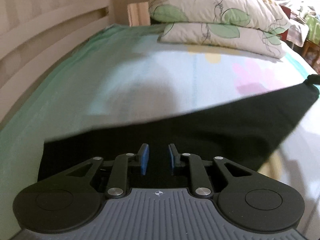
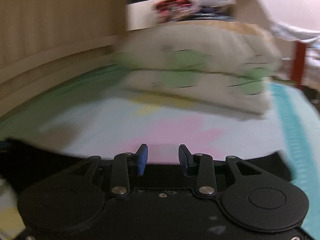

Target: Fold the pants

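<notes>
Pants (image 1: 180, 132), black, lie spread flat on the pastel bedsheet (image 1: 120, 76), directly beneath and ahead of the left gripper (image 1: 158, 158), whose jaws stand slightly parted and empty. Right gripper (image 2: 163, 159) hangs released, jaws wider, nothing between them; pillows (image 1: 216, 18) lie well beyond.

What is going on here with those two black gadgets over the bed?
A person is folding a pair of black pants laid flat on a bed with a pastel sheet, using a hand-held tool in each hand. Right now neither tool is holding anything. The left tongs hover over the dark cloth with their blue pads apart and nothing between them. The right tongs are open too, near the pants' edge; that view is blurred. Two leaf-print pillows are stacked at the far end.
</notes>
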{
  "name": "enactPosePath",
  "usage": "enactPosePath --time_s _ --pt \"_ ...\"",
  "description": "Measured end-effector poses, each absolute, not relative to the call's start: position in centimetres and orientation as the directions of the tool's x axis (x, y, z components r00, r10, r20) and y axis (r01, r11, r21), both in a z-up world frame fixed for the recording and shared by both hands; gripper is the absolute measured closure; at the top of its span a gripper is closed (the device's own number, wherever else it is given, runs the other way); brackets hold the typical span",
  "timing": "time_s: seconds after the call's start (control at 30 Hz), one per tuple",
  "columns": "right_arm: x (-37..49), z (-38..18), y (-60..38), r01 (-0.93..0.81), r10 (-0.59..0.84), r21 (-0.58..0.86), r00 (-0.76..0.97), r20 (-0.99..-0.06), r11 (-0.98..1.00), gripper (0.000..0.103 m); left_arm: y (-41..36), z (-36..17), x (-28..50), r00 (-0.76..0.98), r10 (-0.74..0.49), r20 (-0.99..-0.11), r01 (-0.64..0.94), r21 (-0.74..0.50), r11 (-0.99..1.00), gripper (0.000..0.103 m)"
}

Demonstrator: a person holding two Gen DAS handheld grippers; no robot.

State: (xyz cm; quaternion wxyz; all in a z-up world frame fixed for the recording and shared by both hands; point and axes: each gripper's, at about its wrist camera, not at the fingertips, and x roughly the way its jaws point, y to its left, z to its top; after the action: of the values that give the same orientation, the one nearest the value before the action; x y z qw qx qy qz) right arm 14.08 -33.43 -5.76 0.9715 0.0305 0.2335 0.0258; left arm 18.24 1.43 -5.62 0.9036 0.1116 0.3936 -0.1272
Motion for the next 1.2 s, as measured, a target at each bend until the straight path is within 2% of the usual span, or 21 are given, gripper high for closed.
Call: enactPosePath --time_s 0.17,0.43,0.67,0.87,0.97,1.2 --pt "12.5 -6.6 -26.1 -0.224 0.270 0.150 0.817 -0.509 0.963 0.066 3.1 -6.9 16.5 0.590 -0.149 -0.794 0.279 0.027 0.960 0.082" --pt "14.2 -8.0 -19.2 -0.351 0.408 0.213 0.714 -0.570 0.912 0.066 5.0 -7.9 18.7 0.553 -0.163 -0.817 0.200 -0.060 0.978 0.082" --pt "18.6 -9.7 -15.5 -0.389 0.436 0.213 0.678 -0.591 0.896 0.066 5.6 -8.8 19.4 0.543 -0.160 -0.824 0.220 -0.043 0.974 0.082" --pt "17.8 -14.9 -13.5 -0.468 0.436 0.186 0.511 -0.741 0.864 0.066 5.8 -9.0 18.9 0.537 -0.170 -0.826 0.244 -0.041 0.969 0.082" --pt "15.2 -15.4 -12.9 -0.537 0.411 0.066 0.556 -0.723 0.841 0.067 5.6 -9.0 19.3 0.539 -0.168 -0.825 0.259 -0.027 0.965 0.082" --pt "14.5 -15.8 -12.6 -0.543 0.406 0.052 0.558 -0.724 0.838 0.067 6.4 -9.5 20.5 0.551 -0.128 -0.825 0.226 -0.001 0.974 0.076"
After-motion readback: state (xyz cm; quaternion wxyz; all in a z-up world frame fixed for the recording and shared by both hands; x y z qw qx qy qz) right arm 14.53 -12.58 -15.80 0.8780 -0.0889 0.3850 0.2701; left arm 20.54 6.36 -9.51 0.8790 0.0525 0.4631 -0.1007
